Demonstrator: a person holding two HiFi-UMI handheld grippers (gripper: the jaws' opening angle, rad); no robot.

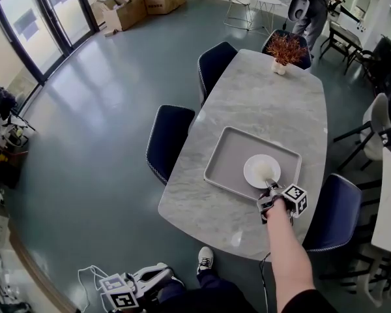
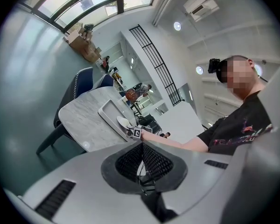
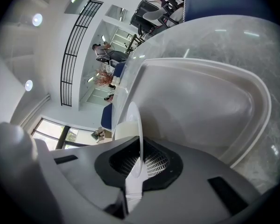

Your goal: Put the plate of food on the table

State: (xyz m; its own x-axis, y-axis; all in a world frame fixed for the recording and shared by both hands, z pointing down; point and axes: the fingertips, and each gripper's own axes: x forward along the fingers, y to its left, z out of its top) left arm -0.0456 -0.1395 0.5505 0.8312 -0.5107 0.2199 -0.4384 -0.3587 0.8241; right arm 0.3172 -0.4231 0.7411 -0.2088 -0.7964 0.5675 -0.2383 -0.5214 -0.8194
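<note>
My right gripper [image 1: 271,199] grips the plate [image 1: 262,171] rim, plate sitting in the tray [image 1: 225,155]; next I'd lift it onto bare table [image 1: 267,103]; left gripper [image 2: 142,148] closed, empty, down low

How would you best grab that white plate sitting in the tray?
By its thin rim at the near edge, coming from the person's side. The white plate lies flat in the tray, so only the slim rim fits between jaws; the right gripper is shut on it there, clear of the food.
</note>
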